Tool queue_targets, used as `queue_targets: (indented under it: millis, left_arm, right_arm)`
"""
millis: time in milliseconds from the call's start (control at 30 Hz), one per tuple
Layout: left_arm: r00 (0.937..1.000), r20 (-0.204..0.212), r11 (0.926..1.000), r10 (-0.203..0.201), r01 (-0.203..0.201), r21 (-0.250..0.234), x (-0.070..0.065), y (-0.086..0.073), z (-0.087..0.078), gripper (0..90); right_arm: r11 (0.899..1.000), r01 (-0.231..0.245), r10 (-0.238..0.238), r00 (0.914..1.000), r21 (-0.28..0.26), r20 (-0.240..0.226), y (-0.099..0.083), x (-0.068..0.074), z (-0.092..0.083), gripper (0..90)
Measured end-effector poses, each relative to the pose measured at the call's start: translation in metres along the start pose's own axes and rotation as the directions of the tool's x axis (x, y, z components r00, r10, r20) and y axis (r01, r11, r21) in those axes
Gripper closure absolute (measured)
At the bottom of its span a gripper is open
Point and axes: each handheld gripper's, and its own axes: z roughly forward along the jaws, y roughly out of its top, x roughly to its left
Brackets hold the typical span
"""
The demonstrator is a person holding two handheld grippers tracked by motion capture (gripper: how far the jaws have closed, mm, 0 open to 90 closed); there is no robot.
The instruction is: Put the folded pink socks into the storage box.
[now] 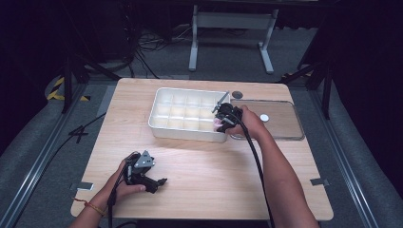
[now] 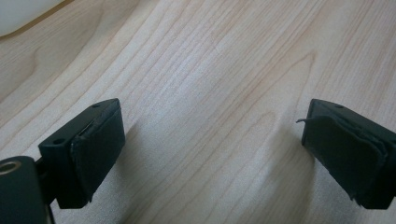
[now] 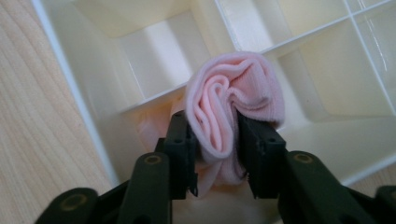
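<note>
A white divided tray (image 1: 183,133) stands at the middle back of the wooden table (image 1: 214,175). My right gripper (image 1: 221,121) hangs over its near right corner, shut on a rolled pink cloth (image 1: 218,125). In the right gripper view the pink cloth (image 3: 233,98) bulges above the black pads (image 3: 183,140), which pinch its lower part over a corner compartment of the tray (image 3: 70,93). My left gripper (image 1: 160,182) rests on the table near the front left. Its jaws stand wide apart over bare wood, with the gripper (image 2: 212,140) open and nothing between them.
A clear flat lid (image 1: 285,124) lies right of the tray, with a small white round piece (image 1: 264,117) on it. A dark round spot (image 1: 237,94) sits behind the tray. Cables and a metal frame stand on the floor beyond the table.
</note>
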Motion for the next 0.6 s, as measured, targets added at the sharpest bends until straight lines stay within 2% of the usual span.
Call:
queue_targets:
  millis: [67,167,267,367,467,533,567,600]
  left_arm:
    - [1.0000,0.000,1.0000,-0.003,0.003,-0.002,0.000,0.000,0.000,6.2]
    - [1.0000,0.002,1.0000,-0.003,0.003,0.001,0.000,0.000,0.000,5.9]
    - [1.0000,0.002,1.0000,-0.004,0.004,0.000,0.000,0.000,0.000,5.8]
    - [1.0000,0.001,1.0000,-0.003,0.003,-0.003,0.000,0.000,0.000,5.8]
    - [1.0000,0.001,1.0000,-0.003,0.003,-0.002,0.000,0.000,0.001,5.8]
    - [1.0000,0.002,1.0000,-0.002,0.002,0.000,0.000,0.000,0.000,5.8]
    - [1.0000,0.002,1.0000,-0.003,0.003,0.000,0.000,0.000,0.000,5.8]
    - [1.0000,0.002,1.0000,-0.003,0.003,0.000,0.000,0.000,0.000,5.8]
  right_arm:
    - [1.000,0.007,-0.007,1.0000,-0.004,0.003,0.000,0.000,-0.002,61.7]
    - [0.999,-0.007,0.007,0.9998,-0.036,0.017,-0.002,0.001,-0.010,55.5]
    - [0.998,-0.020,0.022,0.9993,-0.060,0.030,-0.002,0.001,-0.018,54.0]
    - [0.993,-0.041,0.044,0.9987,-0.109,0.024,-0.002,0.001,-0.027,53.7]
    - [0.986,-0.054,0.059,0.9978,-0.155,0.029,-0.001,0.001,-0.031,61.0]
    - [0.987,-0.052,0.056,0.9982,-0.153,0.022,0.000,0.002,-0.029,62.4]
    - [0.990,-0.061,0.068,0.9965,-0.130,0.049,0.002,0.003,-0.024,64.4]
    - [0.990,-0.061,0.068,0.9965,-0.130,0.049,0.002,0.003,-0.024,64.4]
